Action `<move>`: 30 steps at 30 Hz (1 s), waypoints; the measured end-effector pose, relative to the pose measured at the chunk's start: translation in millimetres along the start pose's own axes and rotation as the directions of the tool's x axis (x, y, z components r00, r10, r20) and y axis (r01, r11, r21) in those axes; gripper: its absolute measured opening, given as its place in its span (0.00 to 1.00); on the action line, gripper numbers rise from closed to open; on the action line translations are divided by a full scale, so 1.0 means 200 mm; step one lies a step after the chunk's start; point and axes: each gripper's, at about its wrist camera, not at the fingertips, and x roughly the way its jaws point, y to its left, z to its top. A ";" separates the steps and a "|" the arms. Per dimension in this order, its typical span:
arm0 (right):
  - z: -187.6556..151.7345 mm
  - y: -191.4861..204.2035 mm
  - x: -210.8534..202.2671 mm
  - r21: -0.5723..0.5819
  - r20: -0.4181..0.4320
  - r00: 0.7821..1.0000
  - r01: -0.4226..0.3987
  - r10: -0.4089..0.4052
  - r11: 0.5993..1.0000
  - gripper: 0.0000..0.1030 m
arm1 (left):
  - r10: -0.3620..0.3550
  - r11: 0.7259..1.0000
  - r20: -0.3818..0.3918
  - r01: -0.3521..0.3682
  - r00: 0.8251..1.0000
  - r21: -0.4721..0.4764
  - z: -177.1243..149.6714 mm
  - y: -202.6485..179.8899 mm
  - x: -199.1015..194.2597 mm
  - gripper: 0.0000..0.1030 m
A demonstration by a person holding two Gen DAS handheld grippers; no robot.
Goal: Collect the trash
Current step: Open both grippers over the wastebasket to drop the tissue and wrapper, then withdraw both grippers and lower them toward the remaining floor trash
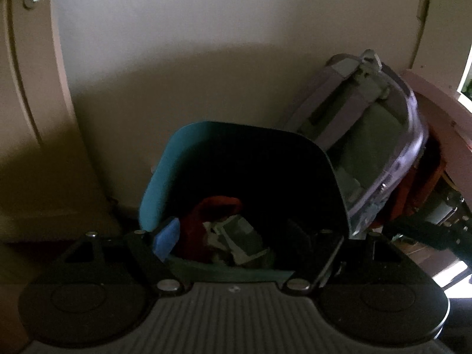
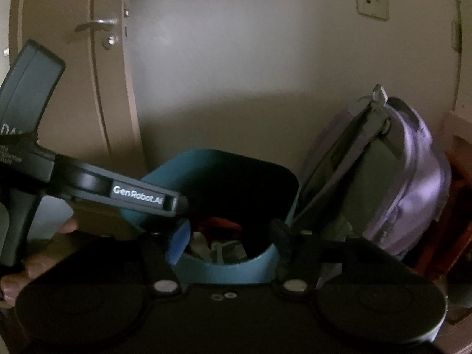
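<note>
Left gripper [image 1: 236, 242] jaws spread wide, nothing between them, pointing down over the mouth of the teal plastic trash bin [image 1: 160, 171]. Right gripper [image 2: 227, 239] also parted, empty, aimed into the same bin from beside it; the left gripper's body crosses the right wrist view at left, with a person's hand [image 2: 35, 262] on its handle. Inside the bin: red crumpled wrapper [image 1: 206, 218] and pale paper scraps [image 1: 239, 239] lie touching. Lilac-and-grey backpack [image 1: 368, 135] leans just beside the bin, against the beige wall [image 1: 206, 44]. Beige door with metal handle [image 2: 97, 25] at left. Lighting dim.
</note>
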 end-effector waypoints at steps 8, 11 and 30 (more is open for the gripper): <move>-0.11 0.04 -0.27 -0.001 0.017 1.000 -0.005 0.005 1.000 0.70 | 0.002 0.999 0.034 -0.003 0.999 0.041 -0.17 -0.02 -0.32 0.77; -0.16 0.04 -0.36 0.012 0.020 1.000 -0.013 0.013 1.000 0.75 | 0.000 0.999 0.039 -0.001 0.999 0.043 -0.25 -0.03 -0.42 0.80; -0.77 0.05 -0.55 0.114 -0.071 0.997 -0.025 0.033 0.993 0.98 | -0.009 0.996 -0.053 0.013 0.999 0.083 -0.95 -0.11 -0.46 0.90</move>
